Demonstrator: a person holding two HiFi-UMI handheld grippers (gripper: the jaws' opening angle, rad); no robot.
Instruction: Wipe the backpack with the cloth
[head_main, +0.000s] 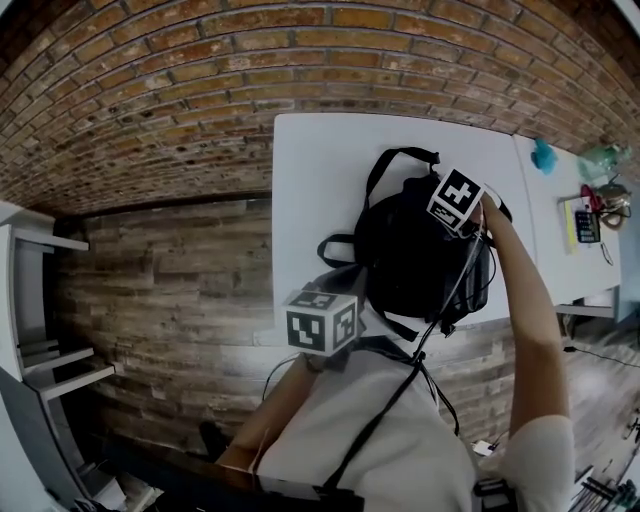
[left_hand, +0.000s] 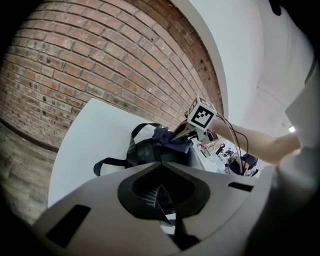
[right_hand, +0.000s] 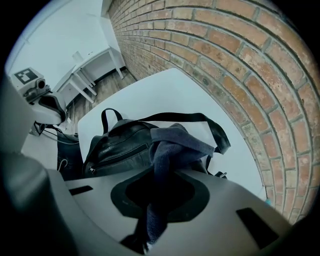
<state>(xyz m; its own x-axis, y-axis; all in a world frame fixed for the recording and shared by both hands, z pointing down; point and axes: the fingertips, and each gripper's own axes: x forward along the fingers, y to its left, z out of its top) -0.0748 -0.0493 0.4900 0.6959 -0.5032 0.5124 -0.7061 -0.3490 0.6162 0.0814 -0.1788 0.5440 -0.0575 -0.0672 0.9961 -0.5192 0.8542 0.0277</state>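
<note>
Wiping looks under way. The right gripper (right_hand: 156, 200) has its jaws clamped on the dark blue towelling cloth (right_hand: 172, 145), which is draped on the far right of the black leather backpack (right_hand: 120, 147) on the white table (head_main: 320, 170). The left gripper (left_hand: 162, 200) has its jaws pinched on what looks like a black mesh strap (left_hand: 172, 225) at the near side. The next move calls for dragging the cloth across the backpack with steady pressure.

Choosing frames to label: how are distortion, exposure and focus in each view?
Head view: fisheye bows the brick wall; black leather backpack crushed dark. Left gripper view: white table washes out, foreground soft. Right gripper view: dark blue cloth sharp, corners vignetted.
</note>
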